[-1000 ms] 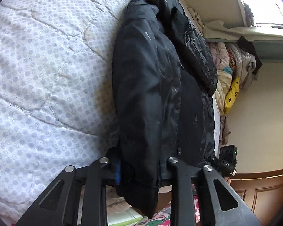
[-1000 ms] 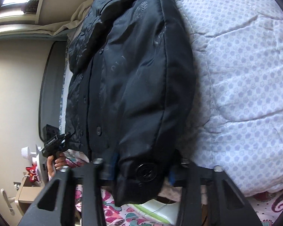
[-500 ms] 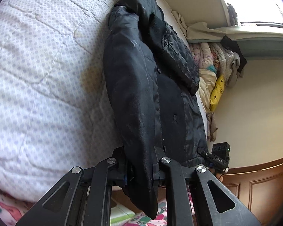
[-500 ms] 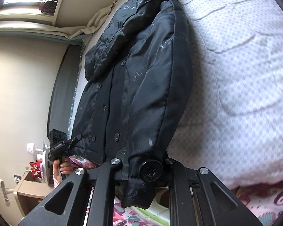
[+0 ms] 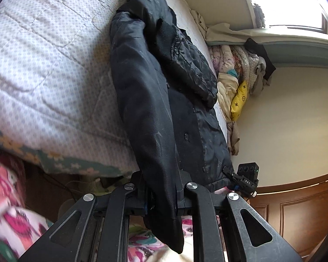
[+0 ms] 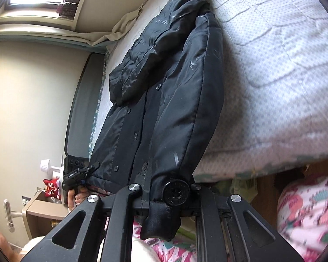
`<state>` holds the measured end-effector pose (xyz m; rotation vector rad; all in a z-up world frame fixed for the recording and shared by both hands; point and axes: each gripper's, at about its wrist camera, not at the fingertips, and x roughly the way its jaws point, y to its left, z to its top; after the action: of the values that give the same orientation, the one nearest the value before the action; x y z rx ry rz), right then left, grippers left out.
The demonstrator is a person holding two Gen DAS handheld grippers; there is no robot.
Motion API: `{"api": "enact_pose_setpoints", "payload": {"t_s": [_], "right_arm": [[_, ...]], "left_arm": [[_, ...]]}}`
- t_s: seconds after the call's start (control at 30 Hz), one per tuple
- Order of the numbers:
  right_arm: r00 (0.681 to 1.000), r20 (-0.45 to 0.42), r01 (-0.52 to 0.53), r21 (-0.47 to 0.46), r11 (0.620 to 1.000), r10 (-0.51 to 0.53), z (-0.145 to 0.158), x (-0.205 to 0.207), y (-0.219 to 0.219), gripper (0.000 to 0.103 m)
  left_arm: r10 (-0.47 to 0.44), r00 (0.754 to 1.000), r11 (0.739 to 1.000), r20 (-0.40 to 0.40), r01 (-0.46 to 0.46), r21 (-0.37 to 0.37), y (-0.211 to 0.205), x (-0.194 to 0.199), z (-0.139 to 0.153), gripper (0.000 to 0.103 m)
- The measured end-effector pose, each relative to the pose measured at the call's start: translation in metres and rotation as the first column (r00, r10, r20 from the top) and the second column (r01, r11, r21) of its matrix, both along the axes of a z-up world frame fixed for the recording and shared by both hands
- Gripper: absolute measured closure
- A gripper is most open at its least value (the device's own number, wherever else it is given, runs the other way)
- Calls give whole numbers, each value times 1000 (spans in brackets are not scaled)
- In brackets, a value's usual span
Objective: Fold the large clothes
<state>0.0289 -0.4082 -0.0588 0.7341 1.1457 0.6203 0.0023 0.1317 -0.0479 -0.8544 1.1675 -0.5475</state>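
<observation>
A black padded jacket (image 5: 155, 100) lies front up on the bed's white dotted quilt (image 5: 43, 65), its hem hanging over the near edge. My left gripper (image 5: 161, 196) is shut on the end of one sleeve, whose tip droops below the jaws. In the right wrist view the same jacket (image 6: 175, 100) runs away from me. There my right gripper (image 6: 167, 196) is shut on the other sleeve's cuff, beside a large black button (image 6: 176, 193). Each gripper shows in the other's view: right gripper (image 5: 245, 180), left gripper (image 6: 91, 168), the latter held by a hand (image 6: 76, 196).
Bedding and a yellow cushion (image 5: 239, 97) are piled at the bed's far end under a window sill. A dark headboard (image 6: 78, 113) and a bedside cabinet (image 6: 39, 209) stand to the left. Wood panelling (image 5: 295, 207) lines the wall. Pink floral cloth (image 6: 306, 214) lies below the bed edge.
Both grippers' jaws closed in on the sleeve ends, then pulled back and up from the bed. The jacket slid toward the edge, and the mattress side now shows.
</observation>
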Motion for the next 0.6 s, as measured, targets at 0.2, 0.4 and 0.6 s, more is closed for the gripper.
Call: {"api": "enact_pose_setpoints", "payload": {"t_s": [0.2, 0.4, 0.6], "right_arm": [[1000, 15, 20, 31, 999, -20, 7, -9, -2, 95], [997, 79, 19, 33, 999, -22, 29, 27, -3, 95], [984, 173, 27, 20, 999, -30, 69, 88, 15, 95]], "left_arm": [[5, 1000, 1000, 28, -5, -9, -1, -4, 14, 86], [30, 990, 999, 138, -26, -35, 0, 37, 48, 86], [84, 972, 996, 219, -73, -55, -5, 105, 76, 86]]}}
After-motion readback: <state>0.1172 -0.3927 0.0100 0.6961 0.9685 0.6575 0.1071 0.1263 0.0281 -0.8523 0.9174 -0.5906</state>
